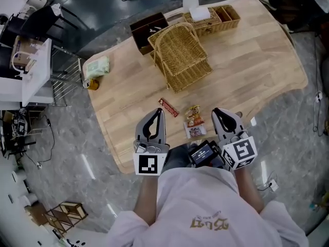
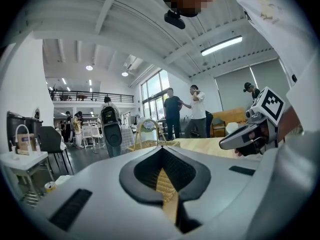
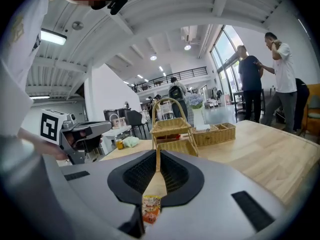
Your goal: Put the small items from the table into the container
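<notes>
The left gripper (image 1: 160, 111) and right gripper (image 1: 217, 111) are hovering, fingers pressed together, empty; packets (image 1: 194, 122) are lying between them on the counter (image 1: 257, 45).

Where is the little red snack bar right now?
The red snack bar lies on the wooden table in the head view, just beyond the left gripper, left of the orange snack packets.

Ahead of your left hand-held gripper (image 1: 158, 112) and right hand-held gripper (image 1: 218, 112), the desk (image 1: 257, 60) is bare except for a red bar (image 1: 168, 107) and two snack packets (image 1: 194, 117). Beyond them the tiered wicker basket (image 1: 180, 55) blocks the middle; broad bare wood lies right of it, a narrower strip left.
</notes>
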A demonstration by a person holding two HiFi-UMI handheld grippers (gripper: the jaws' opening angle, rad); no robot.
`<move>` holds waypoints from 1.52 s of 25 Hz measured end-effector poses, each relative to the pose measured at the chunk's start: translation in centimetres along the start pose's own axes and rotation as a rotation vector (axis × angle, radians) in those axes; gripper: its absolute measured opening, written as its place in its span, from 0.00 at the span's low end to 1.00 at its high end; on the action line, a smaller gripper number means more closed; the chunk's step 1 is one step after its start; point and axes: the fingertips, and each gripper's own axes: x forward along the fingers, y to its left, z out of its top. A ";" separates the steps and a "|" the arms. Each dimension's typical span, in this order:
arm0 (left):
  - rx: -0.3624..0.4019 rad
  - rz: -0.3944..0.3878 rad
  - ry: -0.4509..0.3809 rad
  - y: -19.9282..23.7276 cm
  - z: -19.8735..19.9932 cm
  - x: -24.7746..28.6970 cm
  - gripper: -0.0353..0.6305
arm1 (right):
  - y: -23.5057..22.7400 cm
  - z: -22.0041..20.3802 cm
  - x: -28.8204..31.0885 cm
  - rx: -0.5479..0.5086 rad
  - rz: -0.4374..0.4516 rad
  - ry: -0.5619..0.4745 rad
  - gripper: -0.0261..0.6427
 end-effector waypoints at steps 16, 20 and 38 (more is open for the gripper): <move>-0.057 -0.055 0.093 -2.0 -6.3 1.1 0.04 | 0.0 -8.8 2.0 -0.034 0.029 0.242 0.07; -0.107 -0.056 0.113 -2.1 -7.8 1.0 0.04 | 0.6 -10.5 2.5 -0.019 0.044 0.288 0.08; -0.164 -0.128 0.196 -4.0 -14.0 1.6 0.04 | 0.8 -16.2 4.4 0.029 0.054 0.444 0.16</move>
